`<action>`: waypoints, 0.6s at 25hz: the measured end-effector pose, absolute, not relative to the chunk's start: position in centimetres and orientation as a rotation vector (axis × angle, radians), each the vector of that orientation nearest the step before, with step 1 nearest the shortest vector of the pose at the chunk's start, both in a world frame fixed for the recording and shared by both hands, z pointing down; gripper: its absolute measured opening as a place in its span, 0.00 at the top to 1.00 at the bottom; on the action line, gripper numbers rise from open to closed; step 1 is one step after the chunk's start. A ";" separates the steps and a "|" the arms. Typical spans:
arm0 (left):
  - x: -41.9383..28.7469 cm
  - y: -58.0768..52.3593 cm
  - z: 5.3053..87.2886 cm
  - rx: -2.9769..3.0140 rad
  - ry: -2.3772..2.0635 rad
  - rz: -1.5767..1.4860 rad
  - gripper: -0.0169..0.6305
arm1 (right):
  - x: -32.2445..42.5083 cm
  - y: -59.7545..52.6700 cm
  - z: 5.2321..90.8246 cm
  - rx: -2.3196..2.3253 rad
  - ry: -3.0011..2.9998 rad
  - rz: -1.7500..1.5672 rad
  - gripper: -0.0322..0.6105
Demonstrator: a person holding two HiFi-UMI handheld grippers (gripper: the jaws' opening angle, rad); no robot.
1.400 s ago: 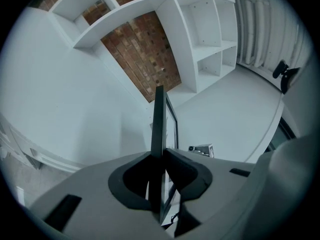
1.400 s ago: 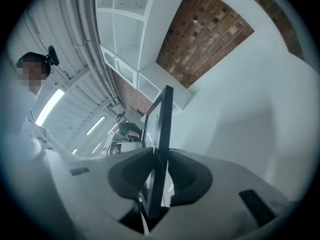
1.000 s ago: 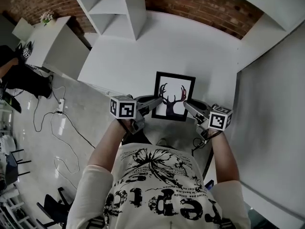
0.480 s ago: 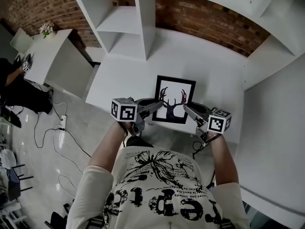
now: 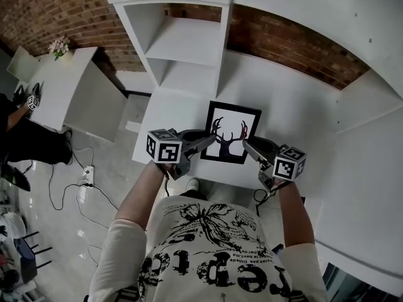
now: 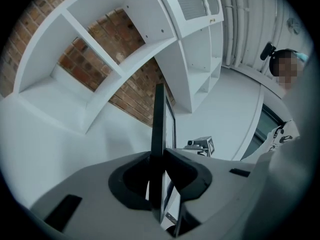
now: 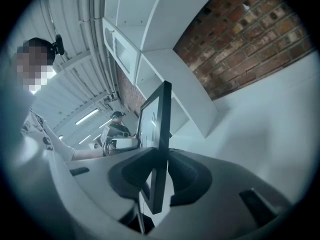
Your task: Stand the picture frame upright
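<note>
Head view, left to right: side table (image 5: 63, 80) and cabled floor (image 5: 113, 168) sit well off to the left. Left gripper (image 5: 201, 143) is pinching the picture frame (image 5: 230, 133) on its left rail, low down. Frame is held in the air over the near edge of the white desk (image 5: 283, 99), deer print facing the camera. Right gripper (image 5: 250, 148) is pinching the right rail, also low; both gripper views show jaws clamped on the thin black edge. Likely light and stiff, front probably glazed, so fragile and slick: hold the rails, never the face. Shelf unit (image 5: 189, 43) crowds the desk's back left, brick wall (image 5: 283, 43) is behind, white panel (image 5: 371, 168) on the right. Bare desk just ahead looks the roomiest; set it well in from the near edge.
</note>
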State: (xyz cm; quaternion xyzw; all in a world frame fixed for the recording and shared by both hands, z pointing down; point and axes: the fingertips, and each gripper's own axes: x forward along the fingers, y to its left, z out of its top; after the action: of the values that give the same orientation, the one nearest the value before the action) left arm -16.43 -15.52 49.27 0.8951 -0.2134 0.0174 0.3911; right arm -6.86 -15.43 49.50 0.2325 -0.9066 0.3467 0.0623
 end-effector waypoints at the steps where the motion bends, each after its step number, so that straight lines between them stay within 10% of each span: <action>1: -18.7 -18.0 49.7 2.272 -0.544 0.041 0.85 | -9.2 -17.9 49.9 0.699 -2.738 1.047 0.80; 15: -22.8 -22.3 51.1 2.406 -0.498 0.105 0.85 | -13.1 -21.2 51.6 0.916 -2.735 0.882 0.79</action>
State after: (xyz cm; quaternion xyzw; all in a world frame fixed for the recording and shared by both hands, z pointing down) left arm -22.79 -22.34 51.07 0.9219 -0.1907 0.0401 0.3347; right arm -13.12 -21.18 51.62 0.3031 -0.9050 0.2920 0.0624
